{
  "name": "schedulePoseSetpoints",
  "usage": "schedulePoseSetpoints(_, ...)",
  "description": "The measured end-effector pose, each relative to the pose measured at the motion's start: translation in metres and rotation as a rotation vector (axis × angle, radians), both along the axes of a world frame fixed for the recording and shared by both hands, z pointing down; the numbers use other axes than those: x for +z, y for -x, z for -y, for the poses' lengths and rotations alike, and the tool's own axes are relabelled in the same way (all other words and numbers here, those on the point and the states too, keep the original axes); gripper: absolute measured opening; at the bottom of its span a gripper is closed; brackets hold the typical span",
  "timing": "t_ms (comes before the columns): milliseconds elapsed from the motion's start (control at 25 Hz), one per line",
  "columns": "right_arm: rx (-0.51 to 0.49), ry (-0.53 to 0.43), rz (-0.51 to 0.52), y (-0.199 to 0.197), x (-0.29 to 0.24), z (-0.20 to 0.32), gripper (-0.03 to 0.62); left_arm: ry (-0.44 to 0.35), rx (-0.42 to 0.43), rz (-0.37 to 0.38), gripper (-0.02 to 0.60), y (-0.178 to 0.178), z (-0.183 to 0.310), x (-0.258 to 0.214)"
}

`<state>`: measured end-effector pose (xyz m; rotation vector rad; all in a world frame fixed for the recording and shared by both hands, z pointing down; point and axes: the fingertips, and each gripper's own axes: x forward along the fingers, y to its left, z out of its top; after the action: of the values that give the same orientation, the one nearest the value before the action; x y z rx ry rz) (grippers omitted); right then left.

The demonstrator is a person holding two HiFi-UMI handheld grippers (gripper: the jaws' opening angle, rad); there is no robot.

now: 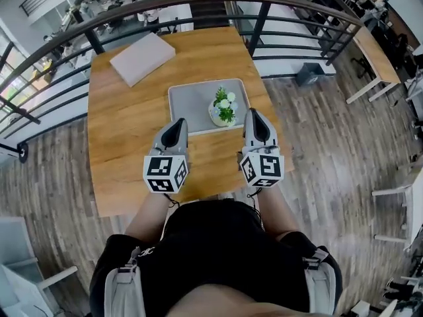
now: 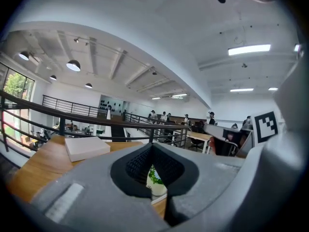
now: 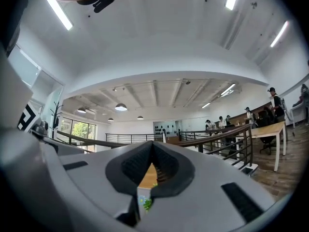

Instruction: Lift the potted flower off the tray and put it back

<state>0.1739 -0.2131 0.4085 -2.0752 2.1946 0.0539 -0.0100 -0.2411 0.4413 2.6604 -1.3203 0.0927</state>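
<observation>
Head view: potted flower [image 1: 223, 108] stands upright on the grey tray [image 1: 188, 104], in the tray's right half toward its near edge; white pot, green leaves, pale blooms. The tray lies flat at the middle of the wooden desk [image 1: 119, 137]; a flat pale box [image 1: 142, 58] lies at 11 o'clock from the tray, well apart from it, near the desk's far edge.

Left gripper [image 1: 177, 125] is over the desk at the tray's near-left corner, tips pointing away from the person; the flower sits at about 2 o'clock from it, near but not touching. Right gripper [image 1: 254, 116] is at the tray's right edge; the flower sits at about 10 o'clock from it, just beside and apart. The pot is between the two grippers, with neither in contact.

Left gripper view: left gripper [image 2: 152, 146] has its jaws together at the tips and nothing clamped; the potted flower [image 2: 155, 180] shows only through the hollow behind the tips, out beyond them on the desk.

Right gripper view: right gripper [image 3: 152, 144] likewise has its jaws closed tip to tip and empty; a scrap of the flower [image 3: 145, 202] shows at 6 o'clock, low in the gap; a dark railing [image 3: 217, 137] crosses behind.
</observation>
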Motion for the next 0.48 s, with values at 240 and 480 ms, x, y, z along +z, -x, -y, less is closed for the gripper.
schedulePoseSetpoints(240,-0.047,-0.023,-0.028,-0.019,-0.009,0.032,-0.003,0.011,-0.107,0.004,0.012,-0.005,0.004,-0.006)
schedulePoseSetpoints(480,-0.097,0.006,-0.040,-0.019,0.004,0.059,-0.003,0.020,-0.201,0.026,0.012,0.006,0.000,-0.002)
